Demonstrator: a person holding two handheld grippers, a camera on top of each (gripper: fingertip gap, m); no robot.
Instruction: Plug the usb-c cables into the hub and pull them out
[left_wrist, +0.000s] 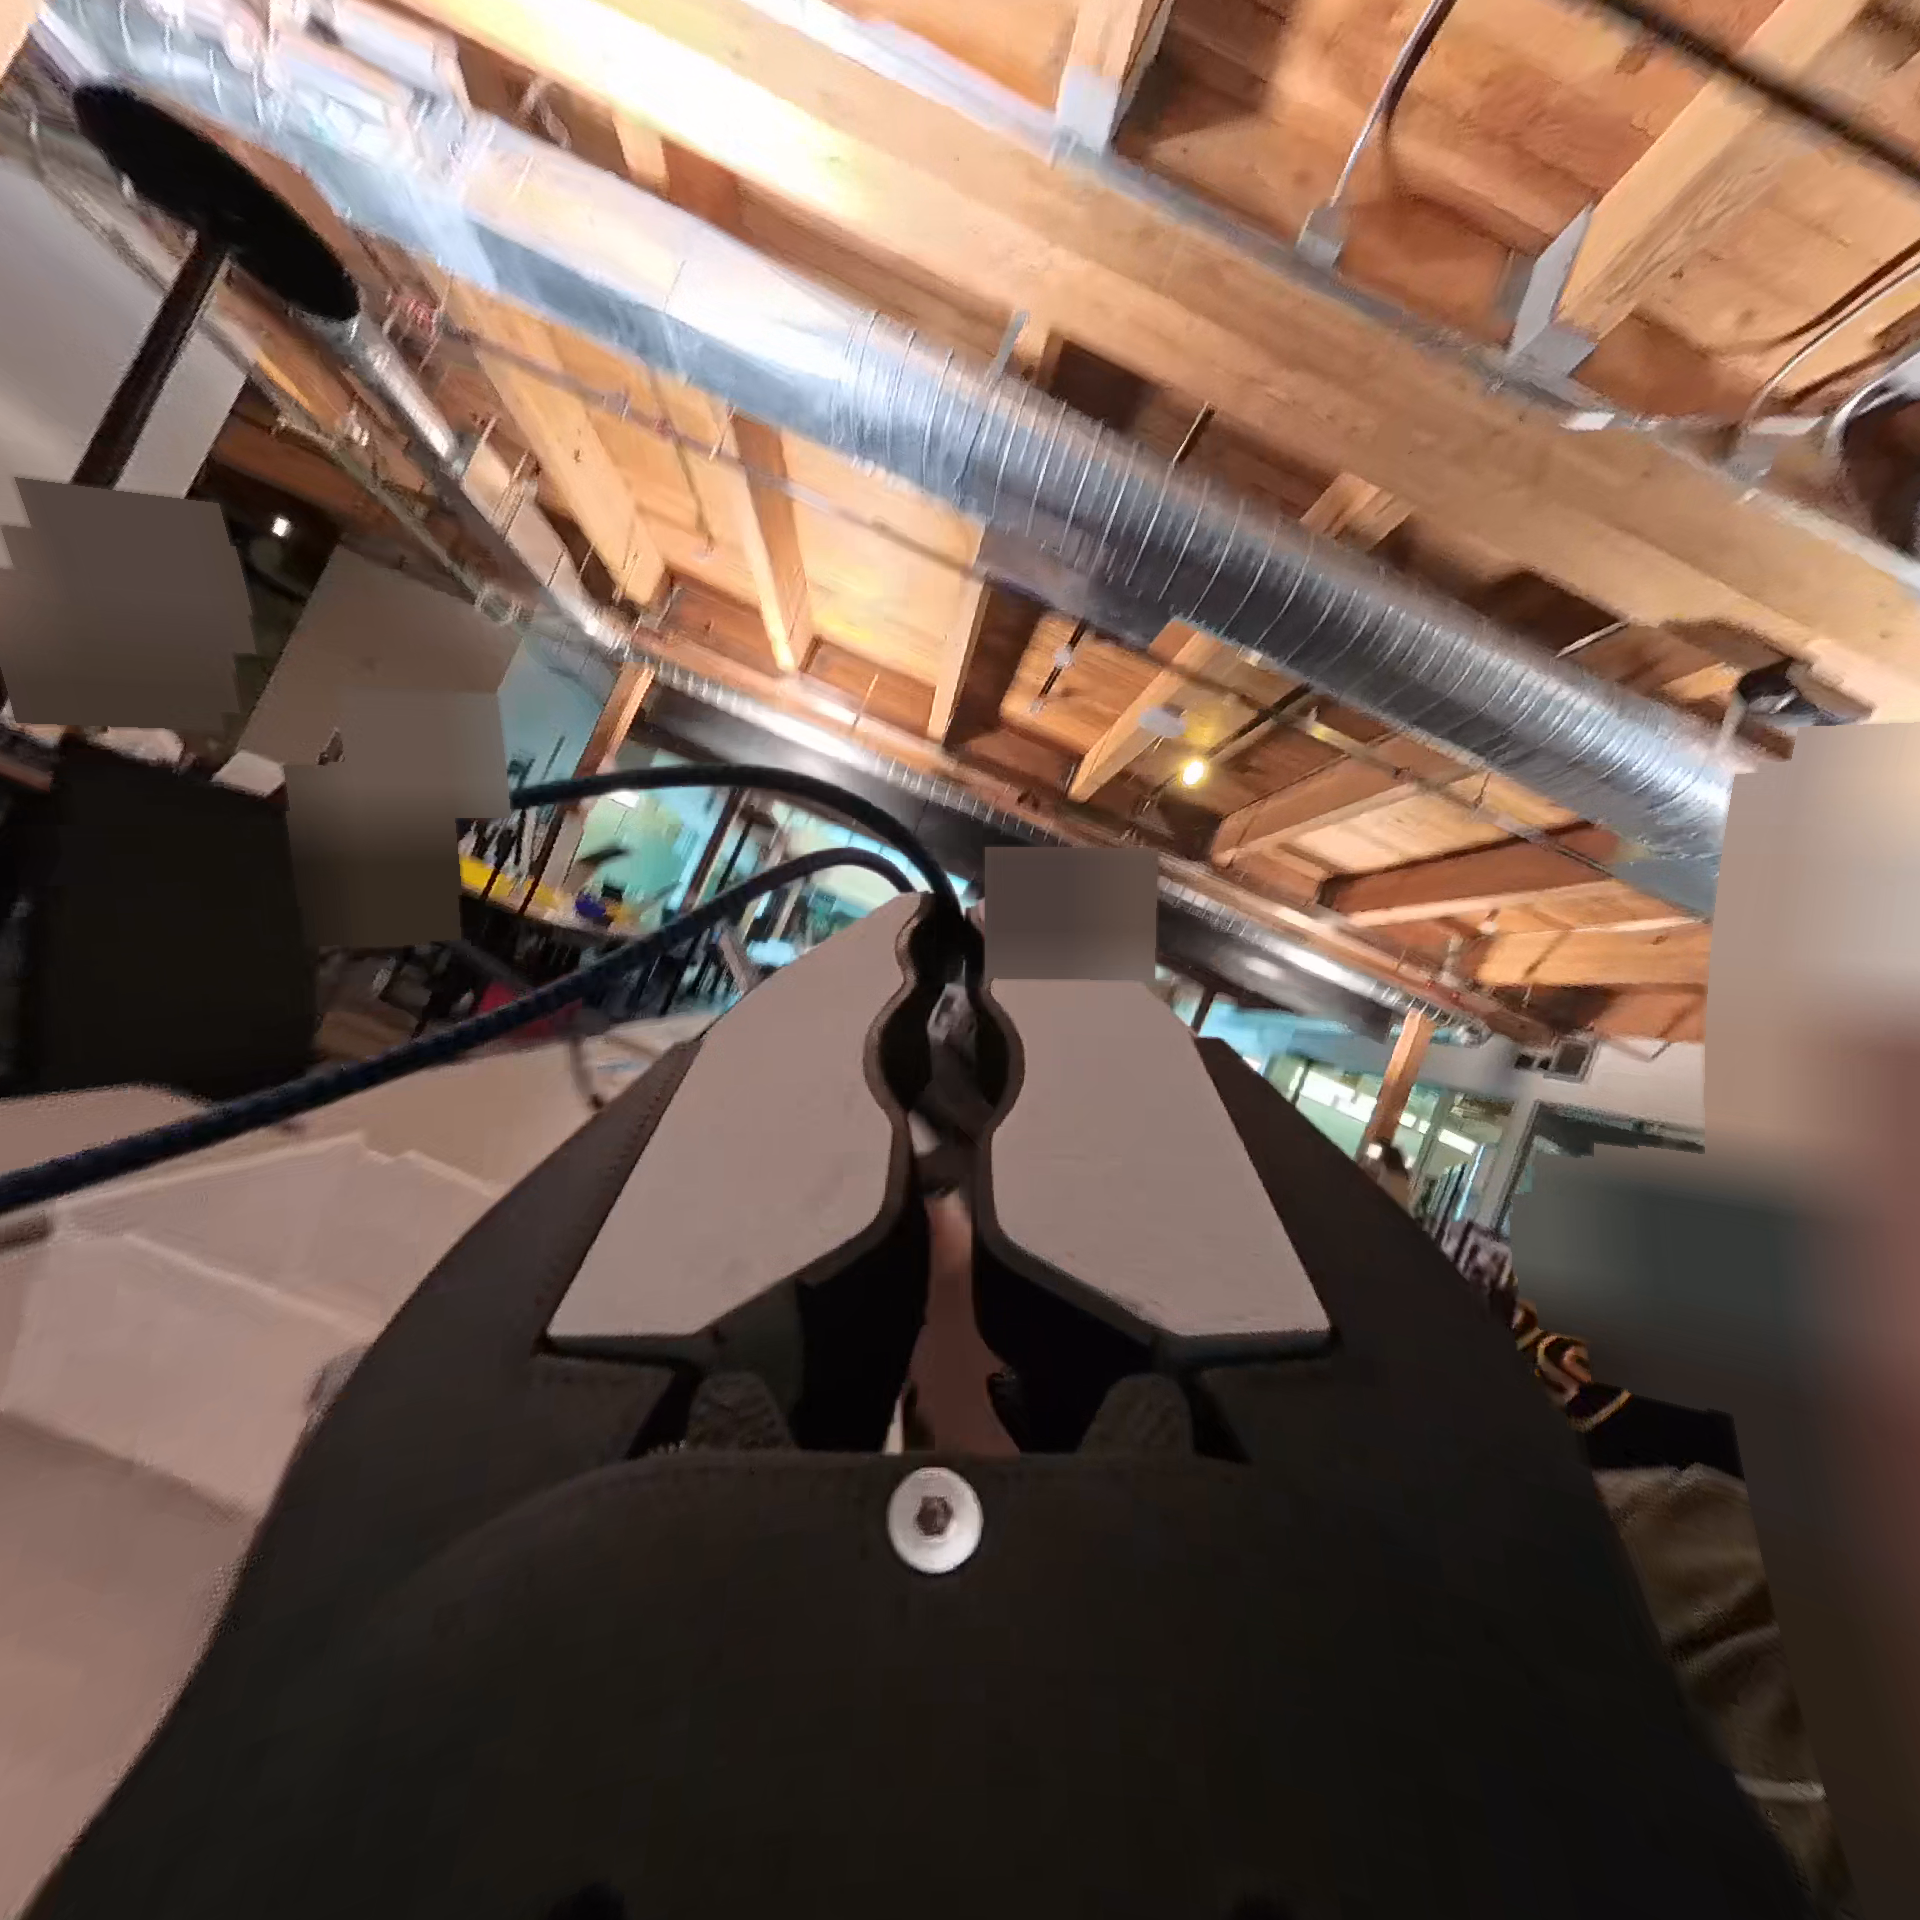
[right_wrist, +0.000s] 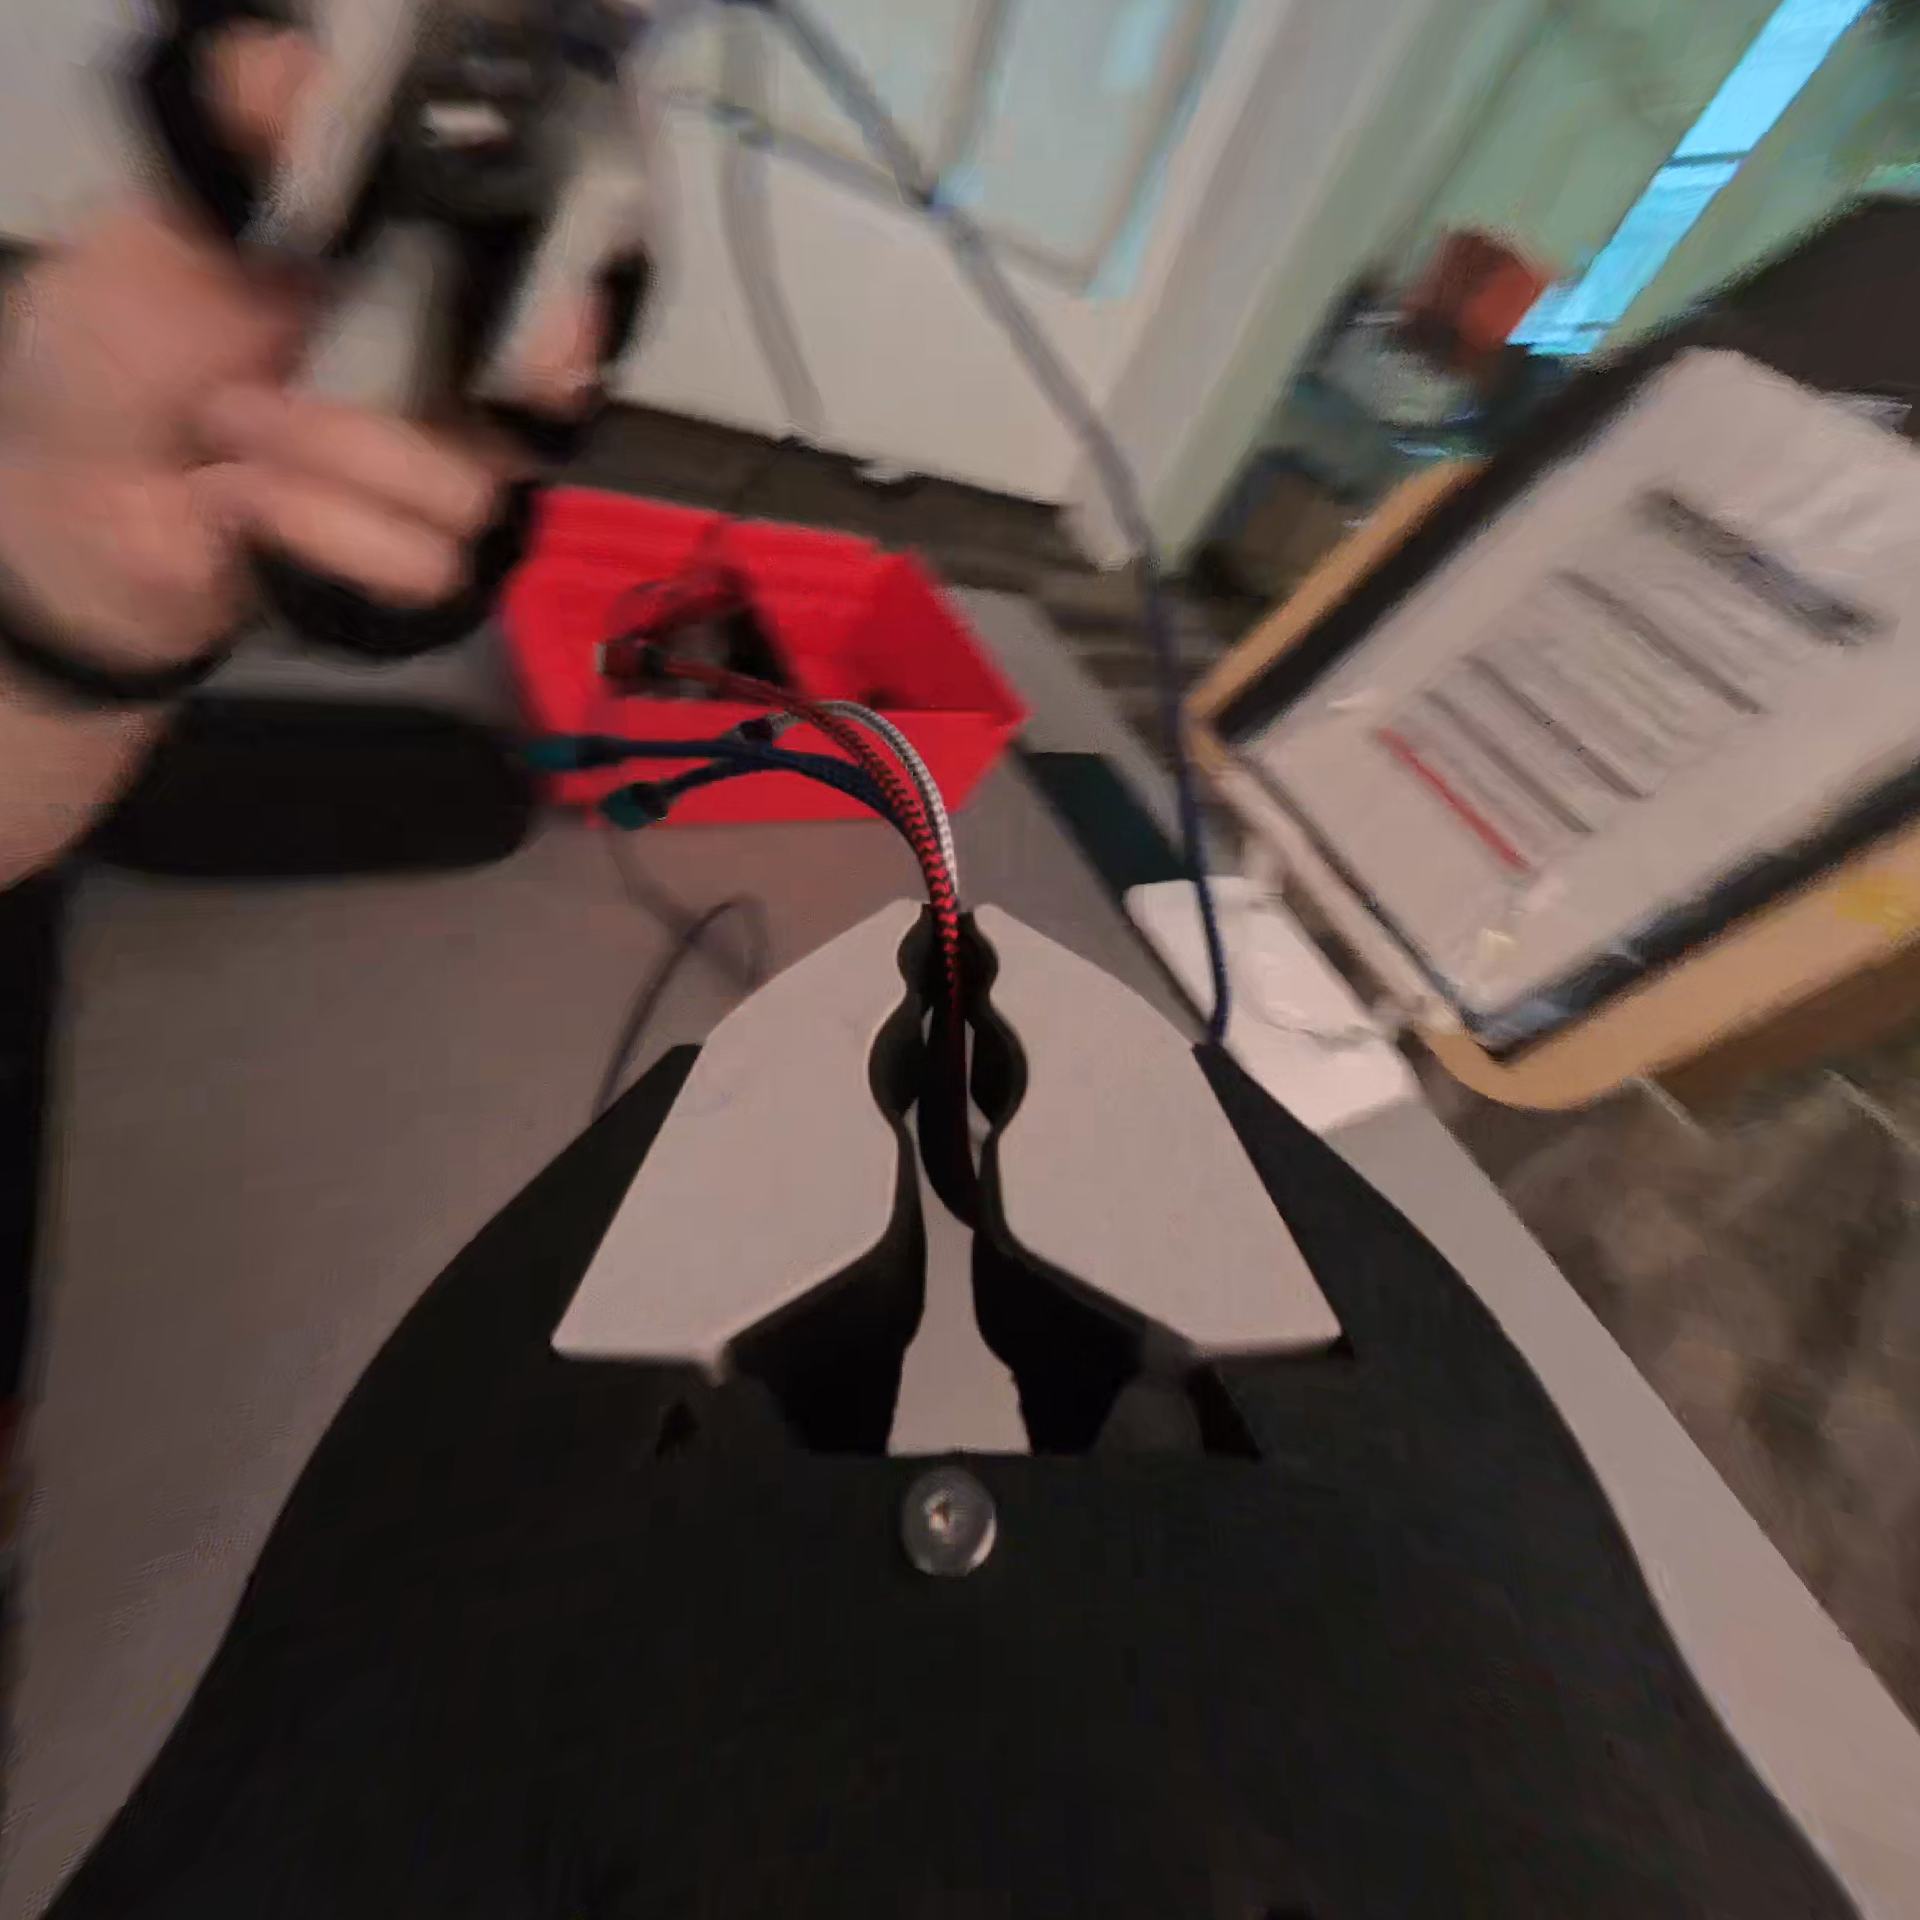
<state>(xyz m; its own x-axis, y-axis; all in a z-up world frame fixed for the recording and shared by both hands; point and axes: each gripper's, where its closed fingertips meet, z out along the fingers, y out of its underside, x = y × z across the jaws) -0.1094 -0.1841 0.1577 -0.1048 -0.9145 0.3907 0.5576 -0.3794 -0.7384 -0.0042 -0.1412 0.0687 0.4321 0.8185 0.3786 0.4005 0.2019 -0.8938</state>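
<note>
Cables (right_wrist: 914, 790) sit bunched in your right gripper (right_wrist: 951, 914): a red-black braid, a grey-white one and dark blue ones fan out past the tips toward the red bin (right_wrist: 914, 665), their plugs hanging free in the air. The jaws are nearly closed, pinching the bundle well back from the plugs. Your left gripper (left_wrist: 951, 920) points up at the ceiling, its jaws also almost together on a dark cable (left_wrist: 727, 777) that loops away to the left. The hub does not show in either view.

Expect these braided cords to be light and limp; they will likely droop and swing, so a hold this far back probably gives you little control of where a plug points. The braid should grip well and not slip. The plug housing (right_wrist: 644, 802) is the stiff part, so take hold there, just behind the metal tip, one cable at a time. Pull straight out along the plug, since a sideways tug could strain the small connector.
</note>
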